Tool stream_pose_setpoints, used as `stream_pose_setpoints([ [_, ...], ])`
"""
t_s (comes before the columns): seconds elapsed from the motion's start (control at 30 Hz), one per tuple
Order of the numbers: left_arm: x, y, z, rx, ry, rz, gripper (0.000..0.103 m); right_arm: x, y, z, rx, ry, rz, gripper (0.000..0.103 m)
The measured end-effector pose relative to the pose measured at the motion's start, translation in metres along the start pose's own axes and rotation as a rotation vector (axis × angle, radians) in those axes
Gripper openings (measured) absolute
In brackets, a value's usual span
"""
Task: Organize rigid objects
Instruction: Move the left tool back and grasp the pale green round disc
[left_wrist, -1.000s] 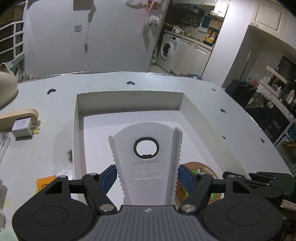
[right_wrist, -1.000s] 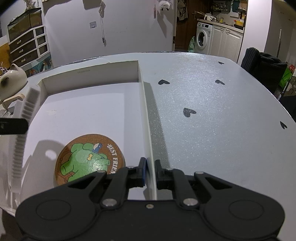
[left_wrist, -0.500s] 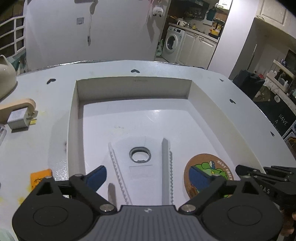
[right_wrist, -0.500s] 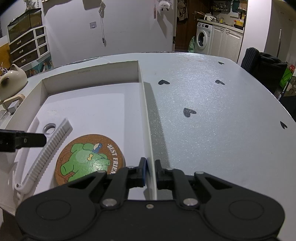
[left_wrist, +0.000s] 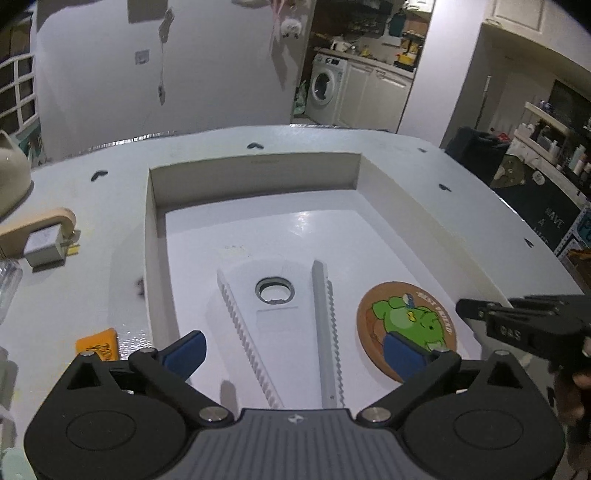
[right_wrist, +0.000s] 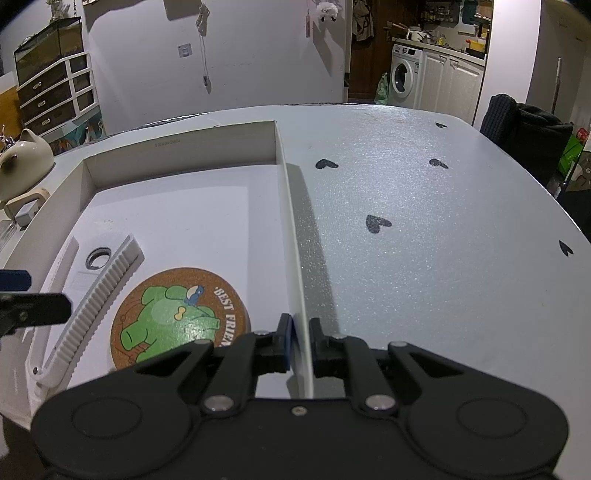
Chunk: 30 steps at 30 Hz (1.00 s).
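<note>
A white toothed opener (left_wrist: 280, 314) with a metal ring lies flat in the white box (left_wrist: 255, 171). It also shows in the right wrist view (right_wrist: 92, 291). A round cork coaster (left_wrist: 406, 328) with a green cartoon lies beside it in the box; it shows in the right wrist view (right_wrist: 177, 321) too. My left gripper (left_wrist: 295, 350) is open and empty above the opener. My right gripper (right_wrist: 300, 341) is shut on the box's right wall (right_wrist: 291, 236).
Left of the box lie a grey charger plug (left_wrist: 46, 245) on a wooden stand, an orange packet (left_wrist: 98, 345) and a cream teapot (left_wrist: 9, 173). The white table (right_wrist: 424, 221) with black heart marks stretches right of the box.
My left gripper opened and let go of the opener, which dropped flat into the box. The gripper then lifted back a little. My right gripper stayed clamped on the box wall.
</note>
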<state>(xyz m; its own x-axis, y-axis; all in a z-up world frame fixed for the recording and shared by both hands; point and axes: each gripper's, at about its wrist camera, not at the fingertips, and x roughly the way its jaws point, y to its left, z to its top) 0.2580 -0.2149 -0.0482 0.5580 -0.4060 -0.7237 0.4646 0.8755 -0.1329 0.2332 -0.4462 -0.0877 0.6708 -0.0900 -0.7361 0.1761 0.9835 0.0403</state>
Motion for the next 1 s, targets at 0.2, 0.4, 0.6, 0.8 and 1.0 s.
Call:
stream_pose_setpoints([
  [0.2, -0.034, 0.004, -0.015, 0.07, -0.047, -0.003, 0.103, 0.0, 0.0, 0.0, 0.002, -0.003, 0.002, 0.01],
  [0.4, -0.061, 0.029, -0.037, 0.104, -0.067, 0.016, 0.103, 0.0, 0.0, -0.001, 0.002, -0.006, 0.001, 0.01],
  [0.6, -0.082, 0.062, -0.057, 0.105, -0.064, 0.046, 0.103, 0.0, -0.001, -0.001, 0.003, -0.006, -0.001, 0.01],
  [0.8, -0.1, 0.089, -0.079, 0.112, -0.061, 0.085, 0.103, 0.0, -0.001, -0.001, 0.002, -0.006, -0.002, 0.01],
  [1.0, -0.107, 0.113, -0.103, 0.131, -0.043, 0.123, 0.103, 0.0, 0.0, -0.002, 0.004, -0.009, -0.005, 0.011],
])
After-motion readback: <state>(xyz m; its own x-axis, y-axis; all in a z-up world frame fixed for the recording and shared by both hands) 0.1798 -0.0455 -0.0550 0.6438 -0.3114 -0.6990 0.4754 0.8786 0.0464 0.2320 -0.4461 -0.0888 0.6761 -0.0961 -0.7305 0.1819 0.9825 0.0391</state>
